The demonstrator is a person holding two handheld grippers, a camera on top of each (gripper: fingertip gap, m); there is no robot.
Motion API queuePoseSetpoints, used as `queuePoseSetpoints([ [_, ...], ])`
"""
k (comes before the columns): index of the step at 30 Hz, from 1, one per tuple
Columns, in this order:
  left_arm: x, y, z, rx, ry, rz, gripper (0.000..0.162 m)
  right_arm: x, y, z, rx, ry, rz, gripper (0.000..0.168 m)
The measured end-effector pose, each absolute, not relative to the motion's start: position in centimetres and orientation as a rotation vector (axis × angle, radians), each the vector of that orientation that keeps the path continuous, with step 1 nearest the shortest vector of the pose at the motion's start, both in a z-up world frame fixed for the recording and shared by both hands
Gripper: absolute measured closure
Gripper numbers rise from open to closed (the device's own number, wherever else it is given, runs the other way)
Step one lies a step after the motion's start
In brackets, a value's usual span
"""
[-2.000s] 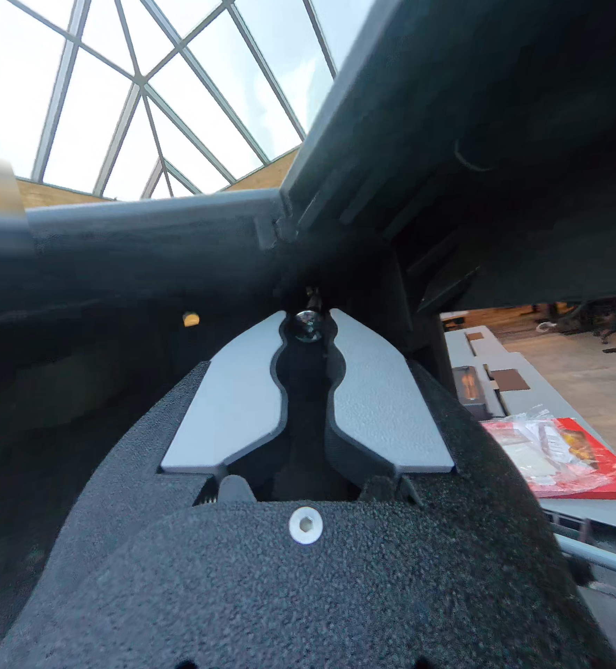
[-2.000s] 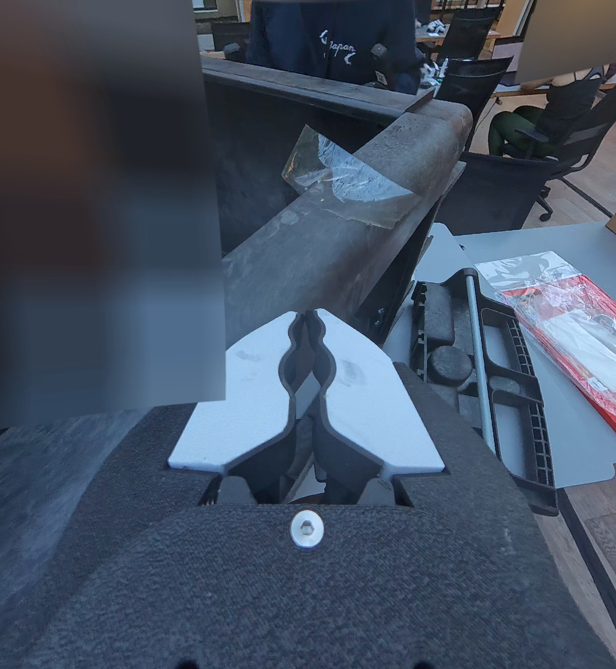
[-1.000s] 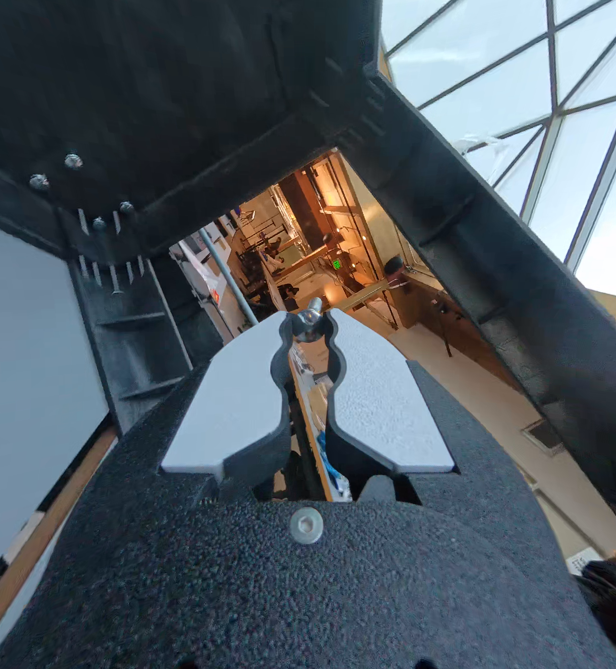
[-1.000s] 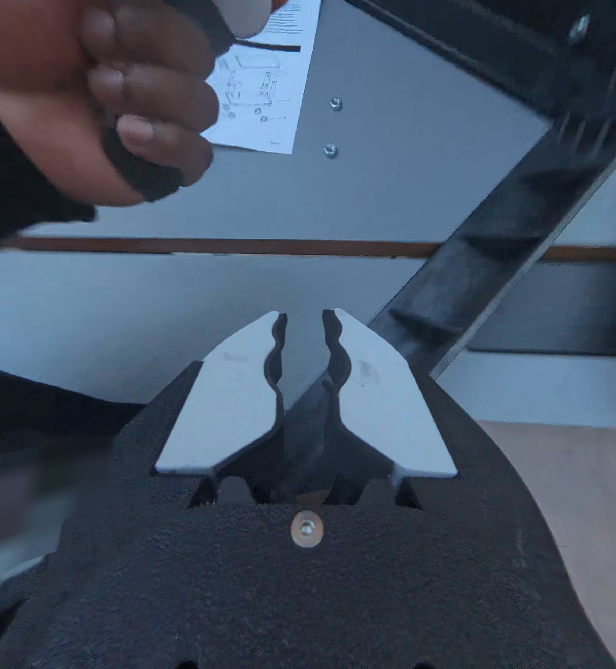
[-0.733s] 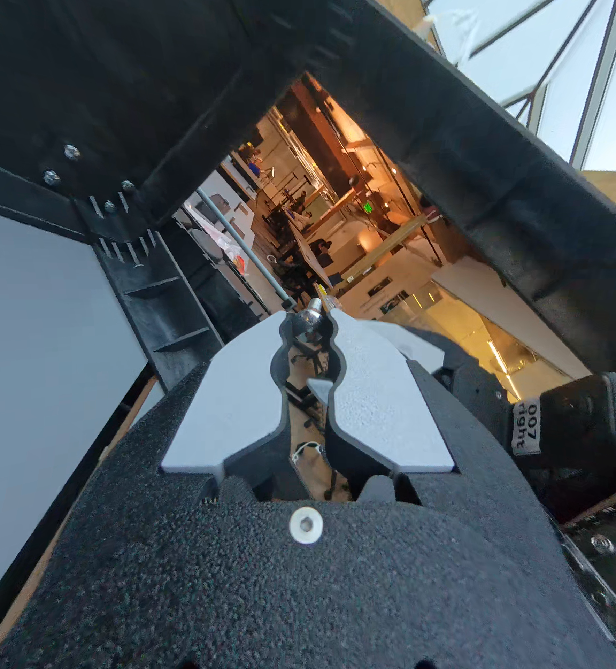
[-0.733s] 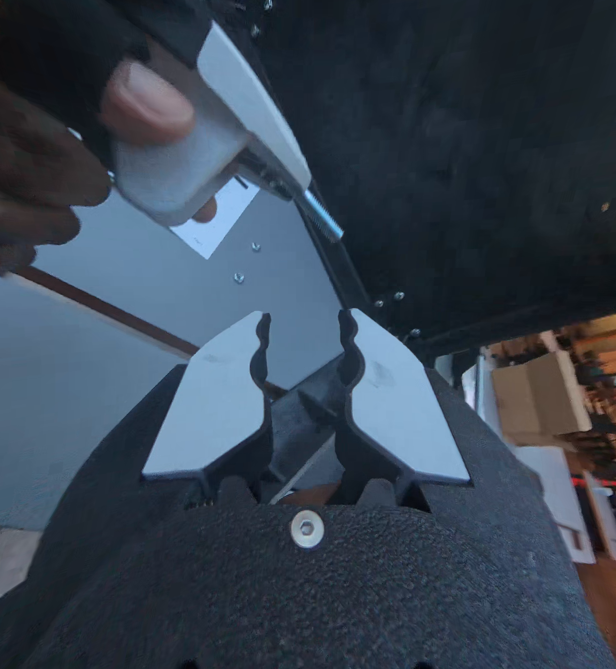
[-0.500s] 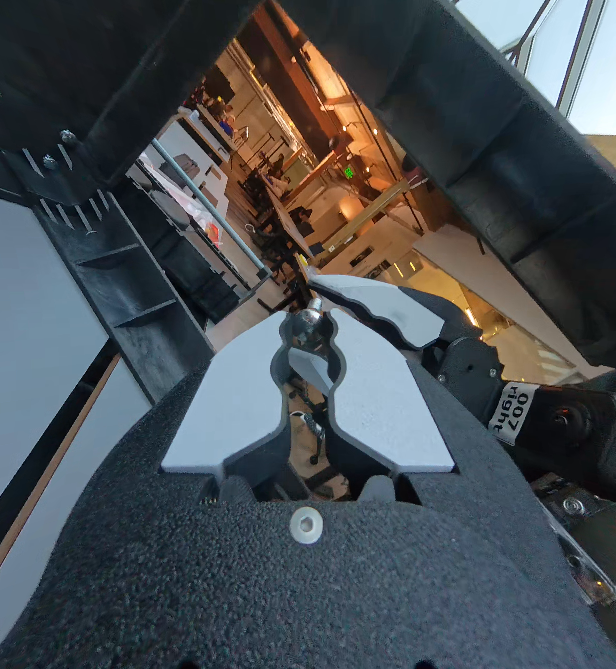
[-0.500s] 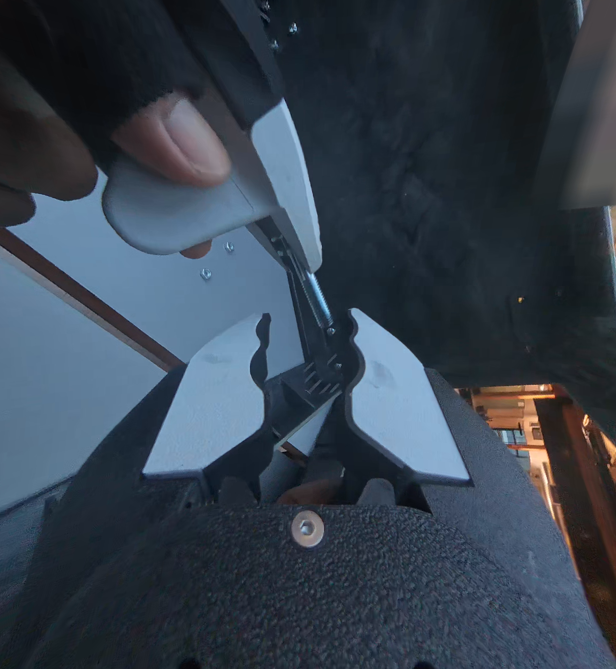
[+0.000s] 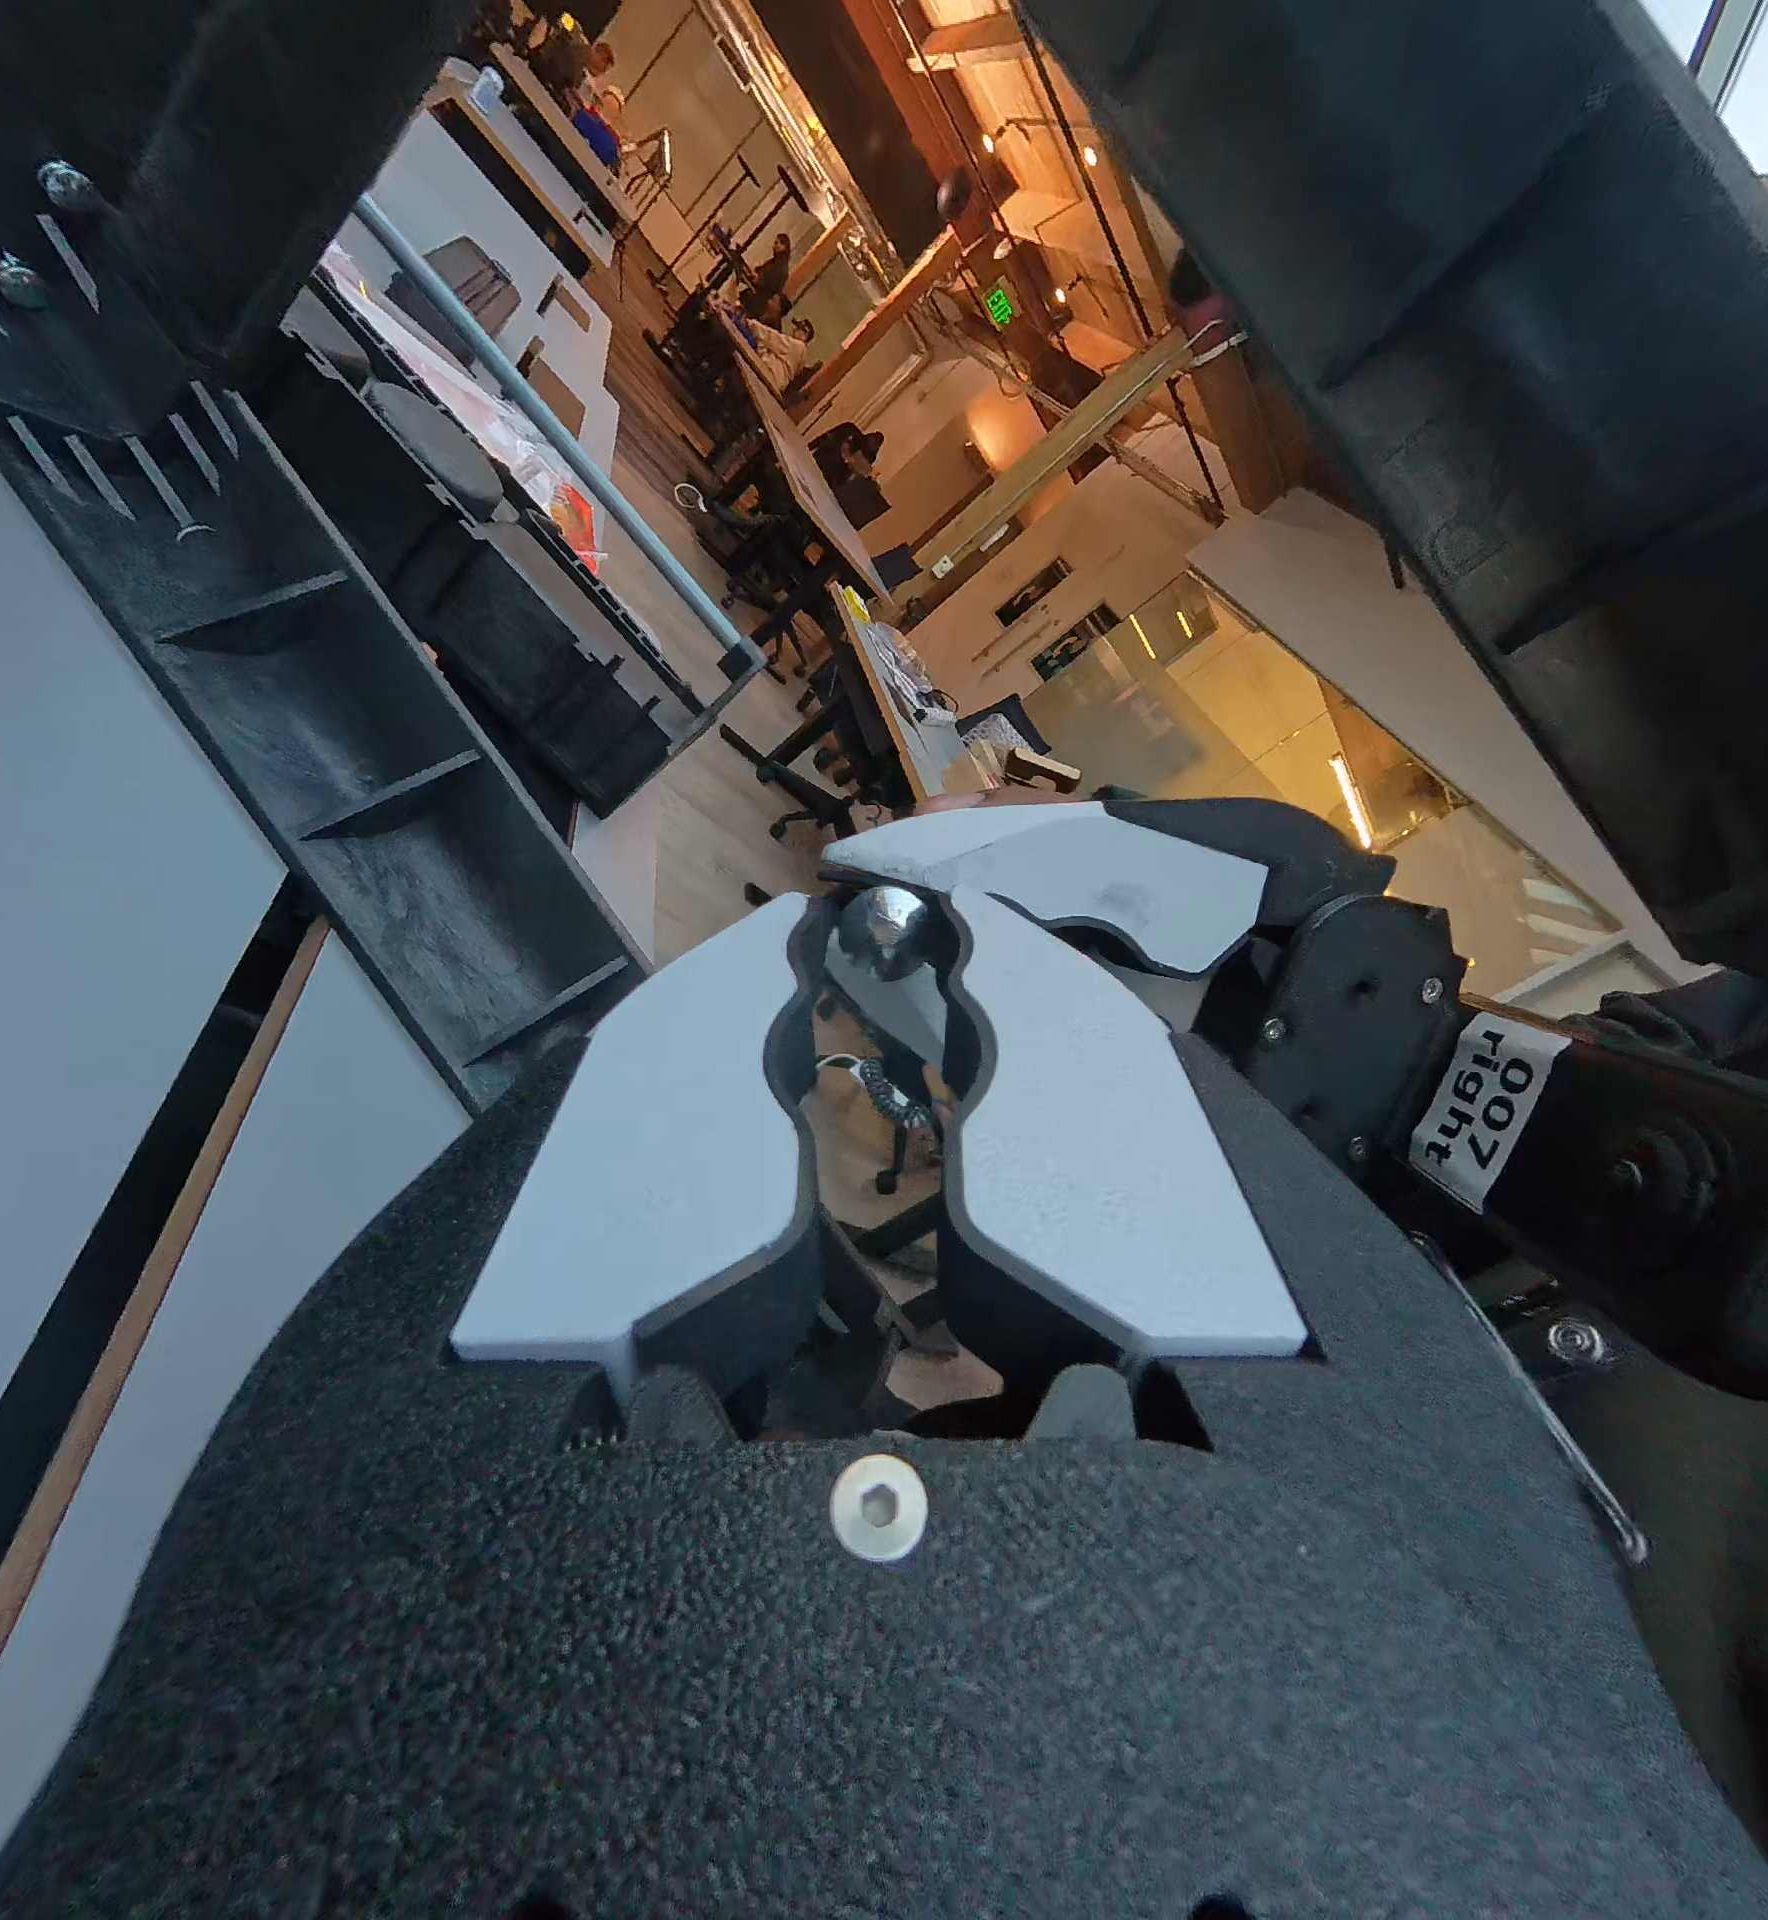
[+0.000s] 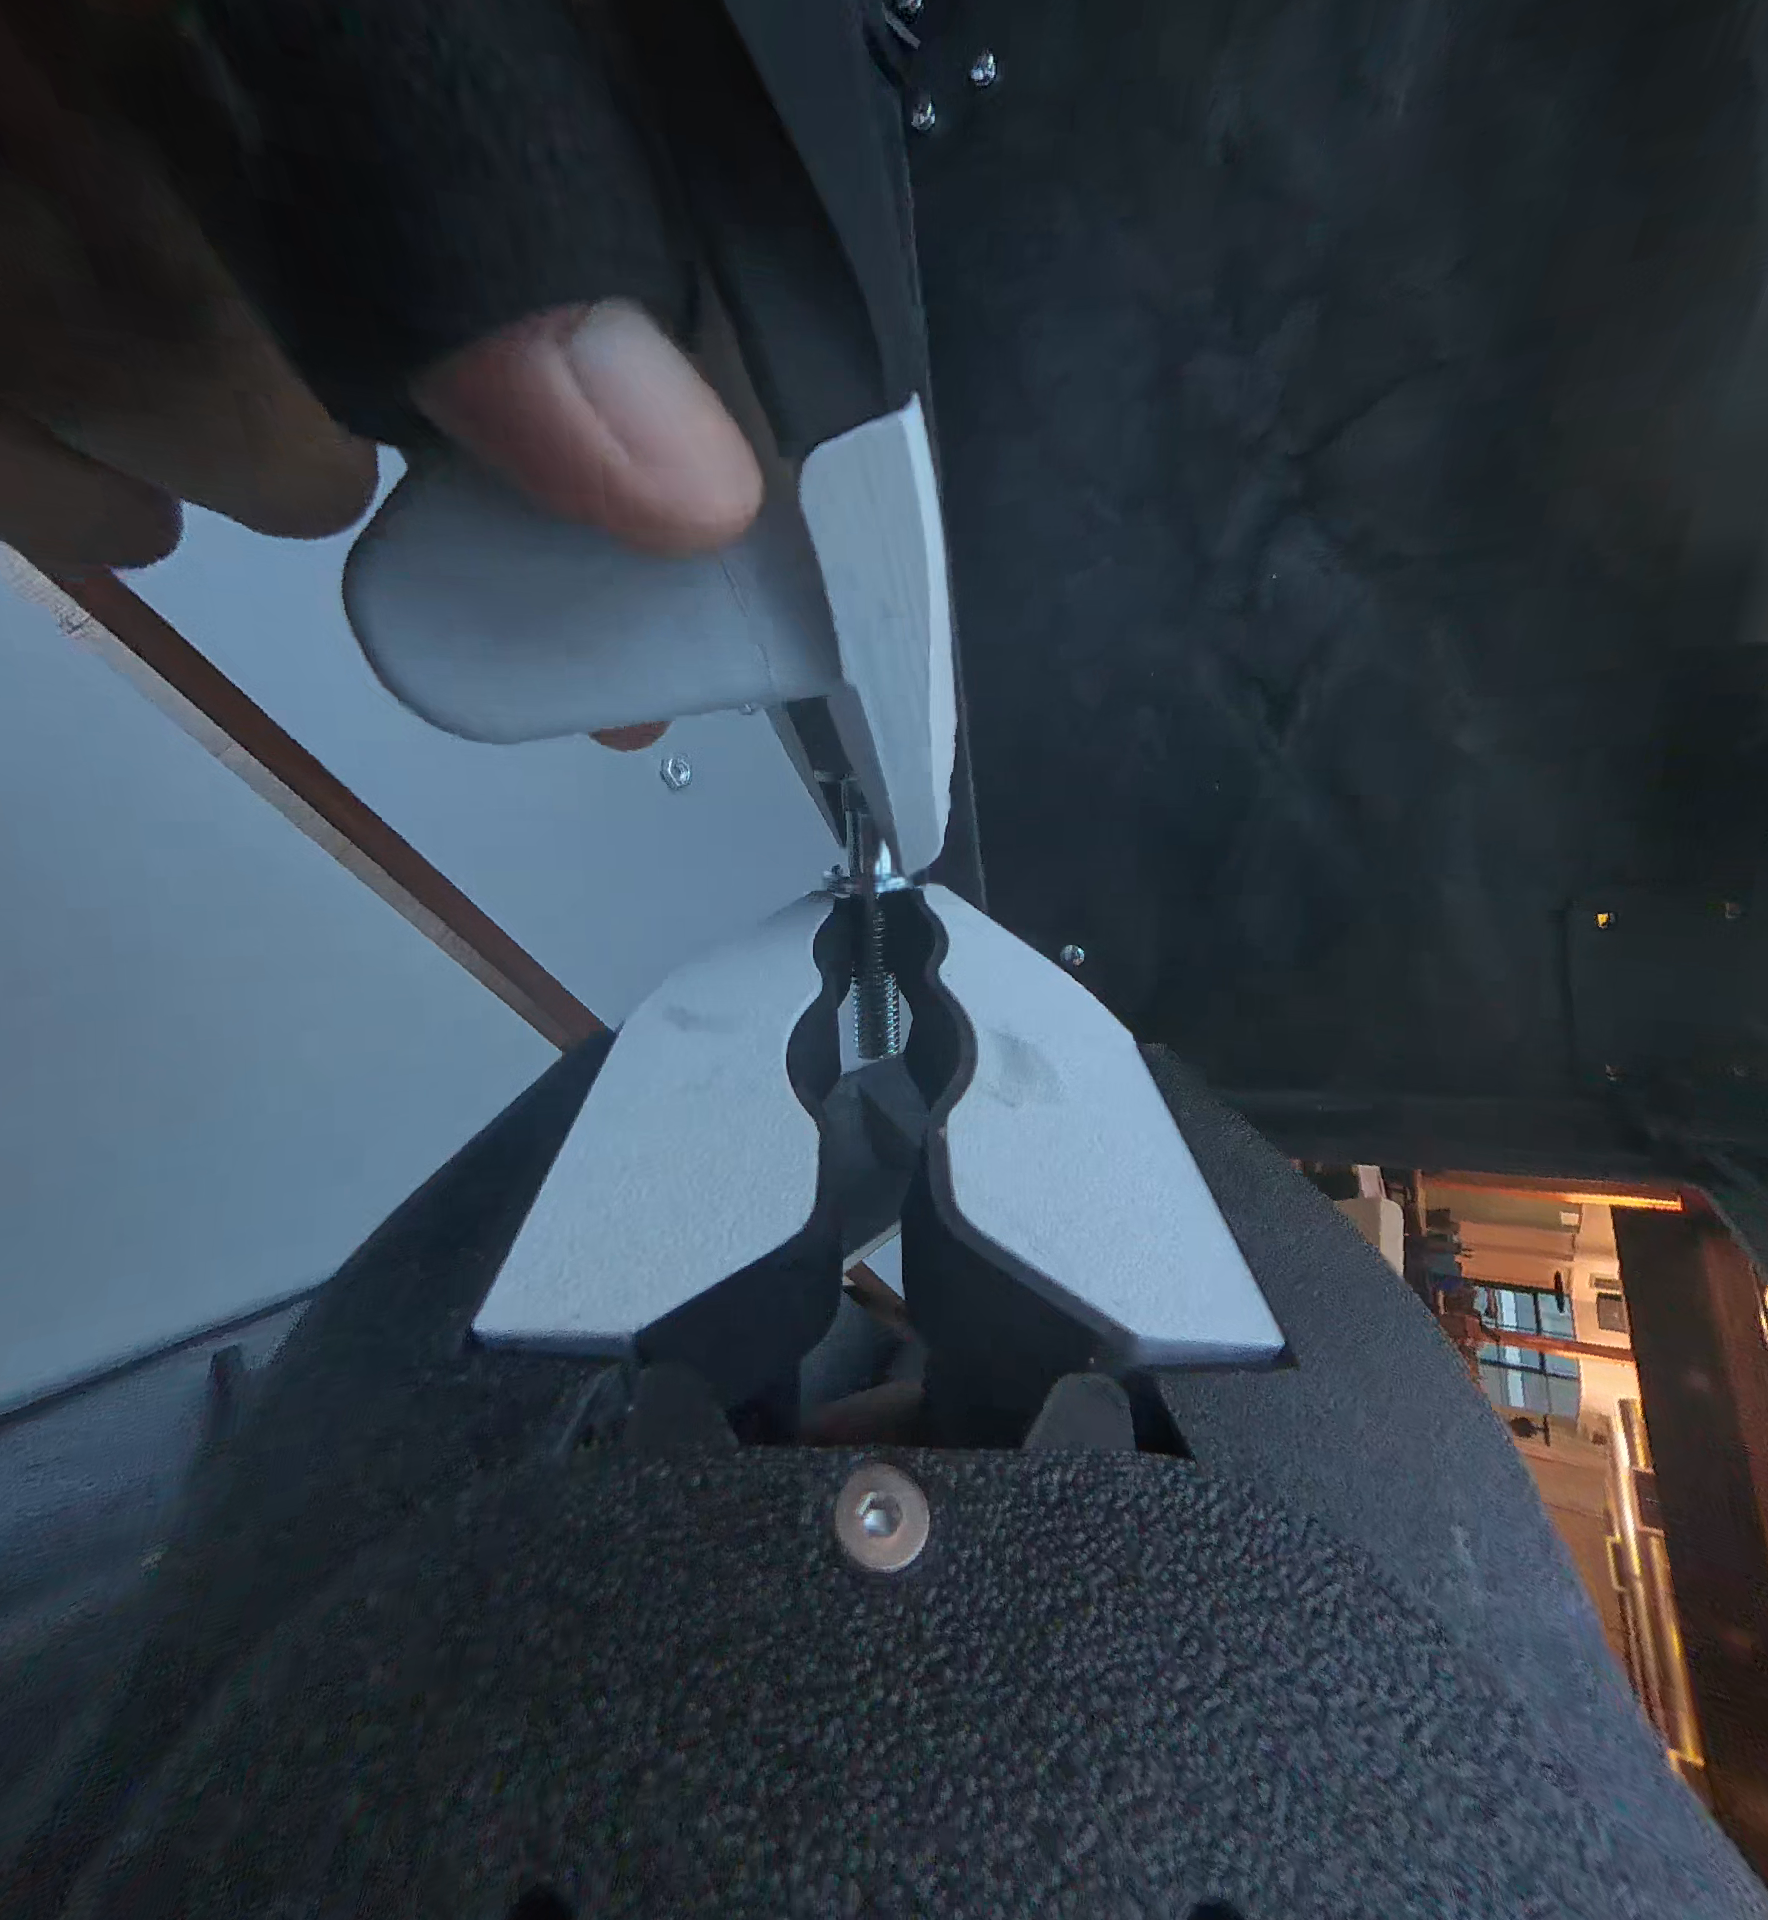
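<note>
Left wrist view: the left gripper (image 9: 880,925) pinches the round head of a bolt (image 9: 882,921) between its fingertips; the fingers are nearly together, clamped on that head.
Right gripper, seen from the left: the right gripper (image 9: 838,873) comes in from the right, its tips touching the bolt from the far side.
Black frame: a ribbed black frame (image 9: 340,707) stands left of the bolt, above a grey board; a dark panel (image 9: 1545,312) slants past on the upper right. Screw heads (image 9: 59,182) sit in the frame's top left corner.
Room: well beyond the bolt, between frame and panel, desks and chairs in a warmly lit hall.
Right wrist view: the bolt's threaded shank (image 10: 875,997) lies in the notch between the right gripper's (image 10: 875,904) fingers, which are drawn in around it at the tips. A washer or nut (image 10: 864,881) sits on the shank just at those tips; which it is I cannot tell.
Left gripper, seen from the right: it (image 10: 864,821) holds the bolt's other end, with a thumb (image 10: 589,426) on its grey lever.
Why so held: seemingly one gripper steadies the head while the other works on the shank.
Behind the bolt: dark panel (image 10: 1379,520); a loose nut (image 10: 674,771) on the grey board.
</note>
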State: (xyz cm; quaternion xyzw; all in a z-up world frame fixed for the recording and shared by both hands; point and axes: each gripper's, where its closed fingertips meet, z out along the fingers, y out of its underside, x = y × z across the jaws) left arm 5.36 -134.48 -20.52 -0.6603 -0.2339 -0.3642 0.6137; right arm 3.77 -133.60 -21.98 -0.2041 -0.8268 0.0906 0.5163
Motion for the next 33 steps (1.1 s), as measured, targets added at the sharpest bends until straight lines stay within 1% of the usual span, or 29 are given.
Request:
queuePoseSetpoints([
  [5, 4.8, -135.4, -21.1, -1.399, -0.654, -1.075, 0.132, 4.5, -133.0, -23.3, -0.299, -2.145, 0.069, 0.157],
  [9, 5.9, -135.1, -23.6, -1.454, -0.696, -1.103, 0.130, 5.1, -132.3, -23.7, -0.141, -2.231, -0.055, 0.157],
  [15, 7.4, -135.1, -24.9, -1.420, -0.710, -1.144, 0.130, 6.1, -132.4, -24.6, 0.117, -2.269, -0.144, 0.158],
  [18, 7.5, -135.5, -24.7, -1.389, -0.698, -1.148, 0.128, 6.0, -131.6, -24.6, 0.146, -2.265, -0.185, 0.157],
  [29, 7.2, -135.4, -22.2, -1.267, -0.588, -1.034, 0.127, 5.4, -132.9, -22.7, 0.137, -2.229, -0.114, 0.158],
  [33, 7.4, -134.9, -21.6, -1.244, -0.546, -1.045, 0.133, 5.3, -132.7, -22.2, 0.134, -2.220, -0.118, 0.158],
])
